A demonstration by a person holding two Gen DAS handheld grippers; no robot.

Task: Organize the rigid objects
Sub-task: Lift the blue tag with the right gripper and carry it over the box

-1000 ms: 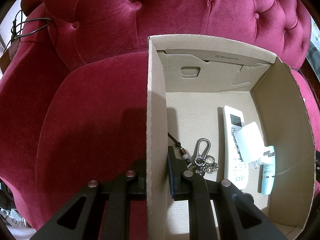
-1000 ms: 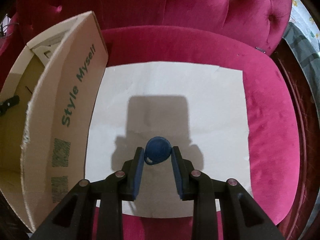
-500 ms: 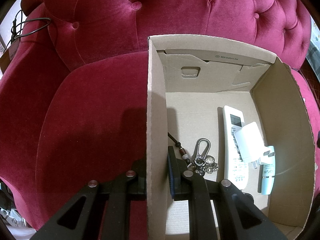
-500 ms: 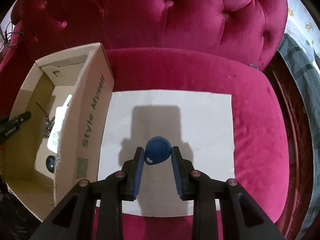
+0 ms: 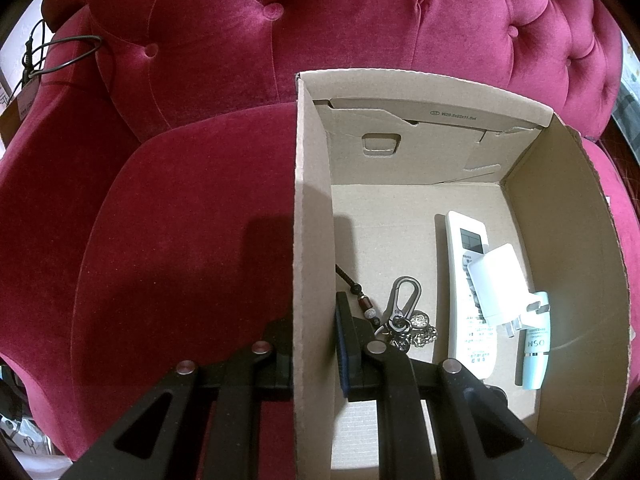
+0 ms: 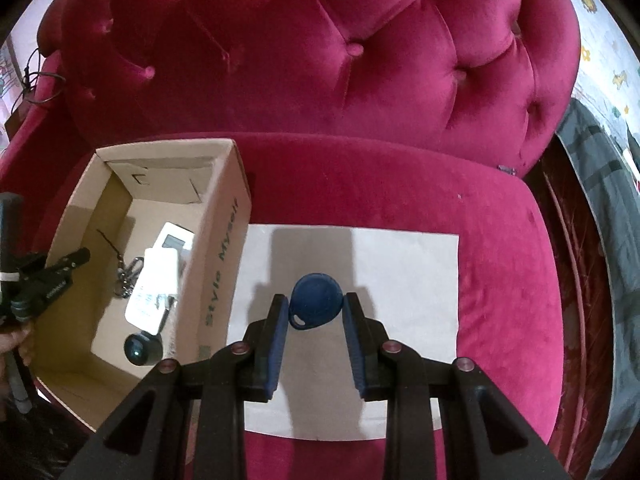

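A blue teardrop key fob, smooth hard plastic with a small loop at its narrow end, held between the fingers of the right gripper, above a sheet of white paper spread on a crimson velvet sofa seat. Fingers narrowed to the fob's width, pads pressed against its rounded edges. Likely very light and stiff, but slick and curved at the rim, so liable to twist or pop out of a side pinch; better taken across the widest part of the disc than by the thin loop. To the left, touching the paper's edge, an open cardboard box, plain corrugated board with green lettering on its outer wall. Inside, on the box floor: a long white remote control, a white plug adapter lying across it, a pale blue tube just beside it, a metal key ring with clip, charms and a beaded cord, and a small dark round thing near the front, too small to tell. Left gripper astride the box's left wall, one finger outside and one inside, pads seemingly close on the thin cardboard. Behind everything, a deep-buttoned velvet backrest, soft and plush.
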